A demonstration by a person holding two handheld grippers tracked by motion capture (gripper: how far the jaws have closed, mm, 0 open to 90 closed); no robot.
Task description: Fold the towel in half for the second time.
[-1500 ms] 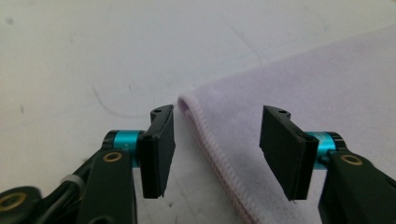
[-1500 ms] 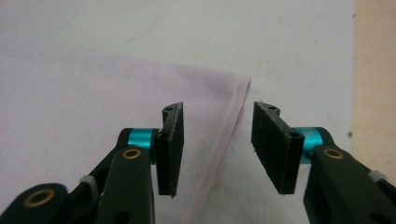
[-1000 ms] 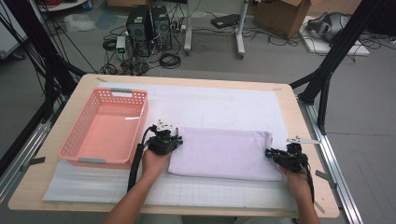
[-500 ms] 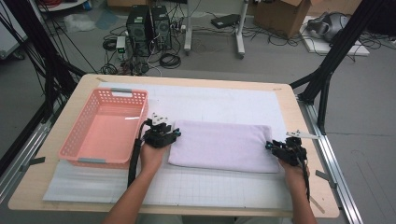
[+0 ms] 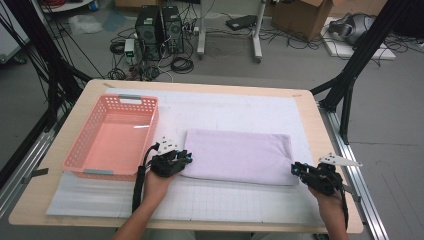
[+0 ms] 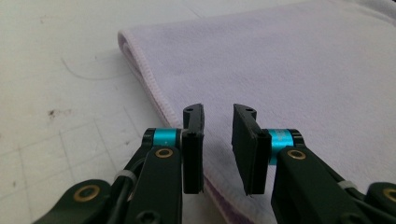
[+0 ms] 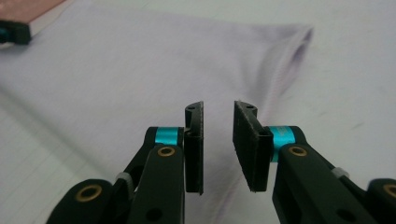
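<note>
A folded lavender towel [image 5: 237,155] lies flat on the white mat. My left gripper [image 5: 181,159] sits at its near left corner. In the left gripper view the gripper [image 6: 218,112] hovers over the towel's [image 6: 280,60] hemmed edge. Its jaws have just been closing, with a gap and nothing between them. My right gripper [image 5: 296,169] sits just off the near right corner. In the right gripper view the gripper [image 7: 218,108] points across the towel [image 7: 116,60]. These jaws have also just been closing, and they too are apart with nothing between them.
A pink plastic basket [image 5: 112,135] stands on the mat left of the towel, close to my left hand. The white mat [image 5: 240,107] covers most of the wooden table [image 5: 330,150]. Cables, computer towers and boxes lie on the floor beyond.
The towel has shifted a little away from me and now lies flatter. Both grippers, earlier on its near corners, have drawn back slightly and stand off the cloth.
</note>
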